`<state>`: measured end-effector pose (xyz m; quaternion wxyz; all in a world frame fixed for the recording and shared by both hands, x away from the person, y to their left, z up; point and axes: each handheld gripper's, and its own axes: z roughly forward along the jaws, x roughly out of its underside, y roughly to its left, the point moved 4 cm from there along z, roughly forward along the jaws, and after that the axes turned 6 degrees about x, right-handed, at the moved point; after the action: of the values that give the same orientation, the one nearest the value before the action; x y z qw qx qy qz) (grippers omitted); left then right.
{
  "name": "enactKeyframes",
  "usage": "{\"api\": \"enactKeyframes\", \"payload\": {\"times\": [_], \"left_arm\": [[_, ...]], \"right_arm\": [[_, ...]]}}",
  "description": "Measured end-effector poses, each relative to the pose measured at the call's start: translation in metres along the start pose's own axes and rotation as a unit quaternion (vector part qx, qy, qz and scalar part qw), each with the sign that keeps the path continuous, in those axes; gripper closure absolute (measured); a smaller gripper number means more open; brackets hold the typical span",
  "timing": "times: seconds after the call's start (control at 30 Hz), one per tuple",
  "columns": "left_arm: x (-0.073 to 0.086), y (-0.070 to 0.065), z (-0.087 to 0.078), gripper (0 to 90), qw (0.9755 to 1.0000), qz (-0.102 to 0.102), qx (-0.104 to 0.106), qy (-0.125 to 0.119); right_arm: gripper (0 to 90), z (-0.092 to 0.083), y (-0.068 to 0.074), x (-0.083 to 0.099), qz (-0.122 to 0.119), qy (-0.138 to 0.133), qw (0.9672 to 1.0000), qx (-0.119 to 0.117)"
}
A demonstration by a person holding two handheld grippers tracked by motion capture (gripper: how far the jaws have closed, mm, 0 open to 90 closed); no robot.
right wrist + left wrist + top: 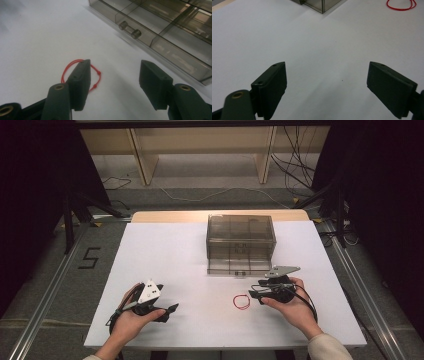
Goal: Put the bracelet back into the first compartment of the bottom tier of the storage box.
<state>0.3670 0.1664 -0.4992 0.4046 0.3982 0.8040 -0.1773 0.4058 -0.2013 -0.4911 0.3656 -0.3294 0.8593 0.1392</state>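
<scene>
We note red cord loop [242,301] flat on white table [165,255], just left of right gripper [256,294]. In right gripper view, loop [82,75] partly behind one jaw, not between jaws; jaws apart, gripping nothing. Left gripper [170,310] well apart, released. Smoky plastic box [241,244] beyond loop.

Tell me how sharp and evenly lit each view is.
High view: bright white table, dark surroundings, fairly sharp. Left gripper view: soft, even light, jaws slightly blurred. Right gripper view: red string loop and smoky plastic box soft-edged, near jaws blurred.
</scene>
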Motion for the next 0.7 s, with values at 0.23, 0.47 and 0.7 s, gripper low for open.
{"api": "enactKeyframes", "payload": {"times": [0.23, 0.47, 0.7], "left_arm": [[0.0, 0.0, 0.0, 16.3, 1.0, 0.001, 0.0, -0.001], [0.0, 0.0, 0.0, 16.3, 1.0, 0.001, 0.001, -0.001], [0.0, 0.0, 0.0, 16.3, 1.0, 0.002, 0.002, -0.001]], "right_arm": [[48.6, 0.011, 0.005, -0.003, -0.012, 0.013, 0.9998, -0.001], [53.7, 0.019, 0.006, -0.005, -0.019, 0.023, 0.9995, -0.005], [60.8, 0.027, 0.011, -0.005, -0.03, 0.037, 0.9988, -0.014]]}}
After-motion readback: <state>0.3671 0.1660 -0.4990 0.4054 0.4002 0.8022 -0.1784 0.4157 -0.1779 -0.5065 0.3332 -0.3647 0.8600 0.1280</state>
